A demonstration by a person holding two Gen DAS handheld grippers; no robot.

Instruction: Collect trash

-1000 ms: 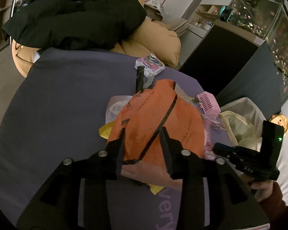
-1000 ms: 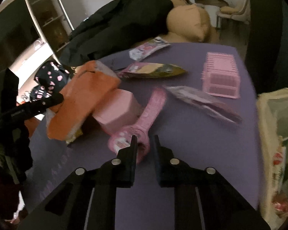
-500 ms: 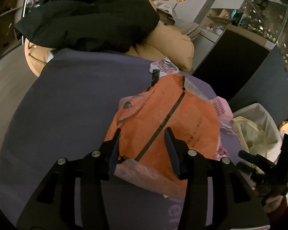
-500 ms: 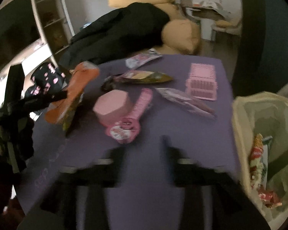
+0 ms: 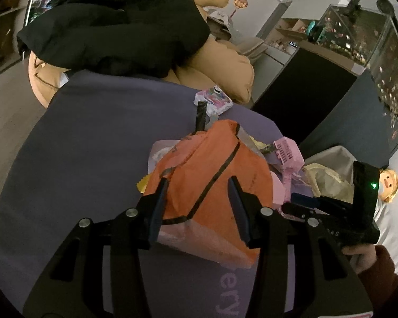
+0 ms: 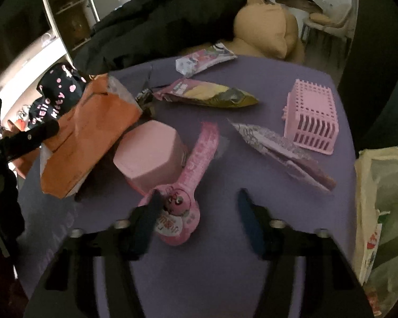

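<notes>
On the purple table [image 6: 225, 270] lies a long pink toy package [image 6: 191, 182] with a round head. My right gripper [image 6: 199, 194] is closing around that head. Its left finger is at the head's edge, while its right finger stands well off the package. An orange bag [image 5: 212, 175] bulges between the fingers of my left gripper [image 5: 197, 182], which grips its near end. In the right wrist view the orange bag [image 6: 90, 129] is tilted up and leans on a pink box [image 6: 151, 153]. A pale plastic trash bag [image 6: 379, 185] hangs open at the table's right edge.
Beyond the toy package lie a yellow-and-dark snack wrapper [image 6: 209, 95], a silvery purple wrapper [image 6: 278, 153], a white-pink wrapper [image 6: 204, 61] and an upturned pink basket [image 6: 310, 116]. A black coat [image 6: 159, 21] and tan cushions [image 6: 265, 26] crowd the far edge.
My right gripper, shut beside the toy package's head a second ago, drew back, opened wide and came back around the head. The orange bag was tipped up on edge, then settled lower.
</notes>
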